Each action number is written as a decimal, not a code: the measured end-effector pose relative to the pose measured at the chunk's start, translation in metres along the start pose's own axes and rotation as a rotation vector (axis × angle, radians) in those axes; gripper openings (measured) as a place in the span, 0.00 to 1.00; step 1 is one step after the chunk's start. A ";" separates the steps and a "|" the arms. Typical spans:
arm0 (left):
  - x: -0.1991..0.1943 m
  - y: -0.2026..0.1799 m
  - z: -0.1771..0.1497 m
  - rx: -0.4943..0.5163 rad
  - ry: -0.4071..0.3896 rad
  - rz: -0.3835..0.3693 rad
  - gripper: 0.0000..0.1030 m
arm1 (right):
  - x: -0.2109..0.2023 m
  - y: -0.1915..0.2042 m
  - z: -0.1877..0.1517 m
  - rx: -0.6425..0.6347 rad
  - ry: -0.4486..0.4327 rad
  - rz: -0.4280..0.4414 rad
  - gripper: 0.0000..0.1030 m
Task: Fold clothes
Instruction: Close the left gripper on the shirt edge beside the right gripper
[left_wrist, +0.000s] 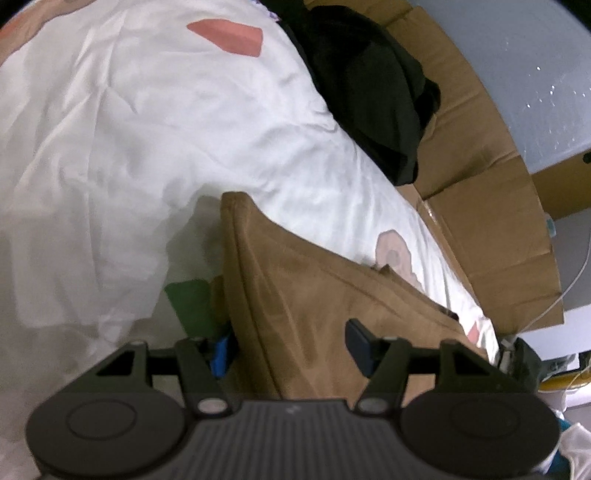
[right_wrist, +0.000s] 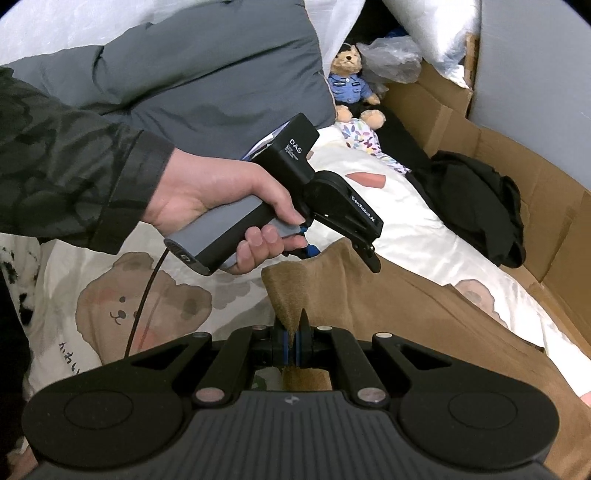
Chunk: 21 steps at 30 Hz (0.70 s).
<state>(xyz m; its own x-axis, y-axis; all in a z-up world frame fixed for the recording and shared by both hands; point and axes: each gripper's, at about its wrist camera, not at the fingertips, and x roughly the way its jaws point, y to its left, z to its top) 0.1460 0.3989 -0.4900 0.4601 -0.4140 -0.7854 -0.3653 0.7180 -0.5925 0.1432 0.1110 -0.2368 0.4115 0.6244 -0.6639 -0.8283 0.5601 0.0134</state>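
Observation:
A brown garment (left_wrist: 314, 314) lies on the white bed cover, its folded corner raised toward the camera. My left gripper (left_wrist: 291, 347) is open, its jaws straddling the garment's near edge without squeezing it; the left blue pad (left_wrist: 221, 352) sits at the fold. In the right wrist view the brown garment (right_wrist: 406, 314) stretches away to the right. There my right gripper (right_wrist: 295, 347) is shut on a pinched-up corner of the cloth. A person's hand (right_wrist: 221, 199) holds the left gripper (right_wrist: 343, 258) just above the garment's far corner.
The bed cover (right_wrist: 110, 302) is white with bear prints. A black garment (right_wrist: 480, 206) lies at the bed's right edge against flattened cardboard (right_wrist: 517, 147). A grey jacket (right_wrist: 207, 81) and a teddy bear (right_wrist: 351, 85) sit at the back. A black cable (right_wrist: 144, 295) hangs from the left gripper's handle.

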 end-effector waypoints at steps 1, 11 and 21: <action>0.003 0.000 0.002 0.003 0.005 -0.001 0.62 | 0.000 0.000 -0.001 -0.002 -0.002 -0.003 0.03; 0.002 0.007 0.010 -0.014 0.001 0.016 0.59 | -0.003 -0.007 -0.003 0.023 -0.004 -0.012 0.03; -0.008 0.023 0.010 -0.053 0.027 0.063 0.61 | -0.006 -0.011 -0.003 0.024 -0.001 -0.018 0.03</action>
<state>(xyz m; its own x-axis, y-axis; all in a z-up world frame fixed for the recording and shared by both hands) 0.1418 0.4244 -0.4954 0.4135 -0.3843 -0.8255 -0.4356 0.7126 -0.5499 0.1486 0.1000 -0.2353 0.4263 0.6148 -0.6635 -0.8115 0.5840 0.0197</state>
